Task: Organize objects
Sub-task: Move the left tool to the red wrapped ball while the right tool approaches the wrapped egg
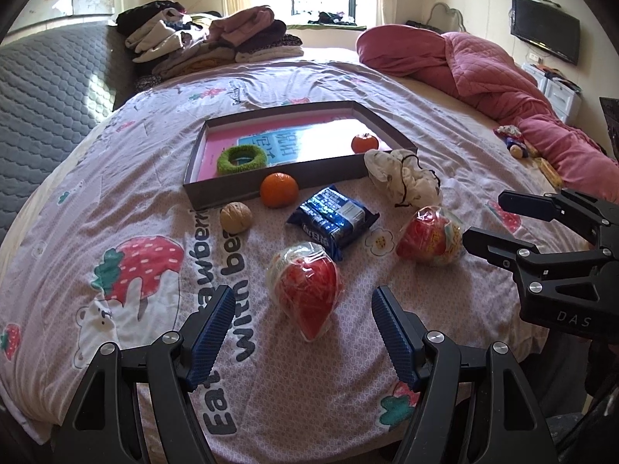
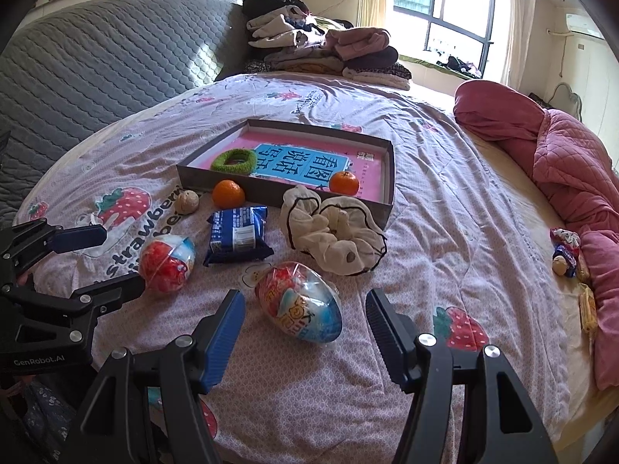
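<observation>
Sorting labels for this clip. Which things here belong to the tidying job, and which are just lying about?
Job: shallow box, green ring and orange inside it; outside: second orange, walnut, blue packet, cream scrunchie, two wrapped eggs.

Lying about: folded clothes, pink quilt, wall TV.

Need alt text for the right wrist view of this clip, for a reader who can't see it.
The open right gripper hovers over a bed, its fingers either side of a wrapped toy egg. Beyond lie a blue snack pack, a cream scrunchie, a second wrapped egg, a walnut and an orange, before a shallow box.
</observation>
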### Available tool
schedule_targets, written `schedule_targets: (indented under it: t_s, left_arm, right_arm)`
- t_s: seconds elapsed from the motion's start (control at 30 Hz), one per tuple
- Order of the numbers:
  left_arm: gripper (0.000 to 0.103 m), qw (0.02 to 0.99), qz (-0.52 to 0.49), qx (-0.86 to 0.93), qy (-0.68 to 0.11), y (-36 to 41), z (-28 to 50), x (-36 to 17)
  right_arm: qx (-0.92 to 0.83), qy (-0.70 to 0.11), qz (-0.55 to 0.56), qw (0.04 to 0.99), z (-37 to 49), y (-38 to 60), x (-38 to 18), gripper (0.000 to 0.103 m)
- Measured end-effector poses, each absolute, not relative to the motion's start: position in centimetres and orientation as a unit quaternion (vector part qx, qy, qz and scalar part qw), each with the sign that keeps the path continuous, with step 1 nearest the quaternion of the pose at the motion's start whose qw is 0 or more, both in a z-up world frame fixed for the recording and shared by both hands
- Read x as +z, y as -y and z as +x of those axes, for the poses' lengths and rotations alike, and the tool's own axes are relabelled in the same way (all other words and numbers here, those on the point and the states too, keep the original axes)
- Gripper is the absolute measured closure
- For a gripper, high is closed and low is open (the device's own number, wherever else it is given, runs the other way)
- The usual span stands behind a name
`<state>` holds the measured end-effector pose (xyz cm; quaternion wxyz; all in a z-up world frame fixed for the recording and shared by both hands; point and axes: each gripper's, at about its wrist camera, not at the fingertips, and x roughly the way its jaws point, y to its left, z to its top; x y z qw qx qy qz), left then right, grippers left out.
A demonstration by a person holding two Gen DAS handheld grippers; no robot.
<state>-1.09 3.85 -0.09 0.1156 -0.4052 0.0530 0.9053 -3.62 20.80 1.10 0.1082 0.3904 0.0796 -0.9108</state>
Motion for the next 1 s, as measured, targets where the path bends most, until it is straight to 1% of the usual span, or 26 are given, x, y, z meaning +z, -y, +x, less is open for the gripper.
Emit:
schedule_targets:
  t_s: [0.67,1.0]
  left_arm:
    - [0.029,0.107,-0.415,0.902,-0.049,-4.0,-2.9,-2.7]
    - [0.029,0.104,-0.416,0.902,-0.043,-4.1,-3.8,-3.5]
  right_arm:
    - [-0.897,-0.091,0.417,0.117,-5.8,-20.9,-2.3,0.039]
    - [-0.894,-0.079,0.42,0.138,-7.2,-20.5,-3.4,0.039]
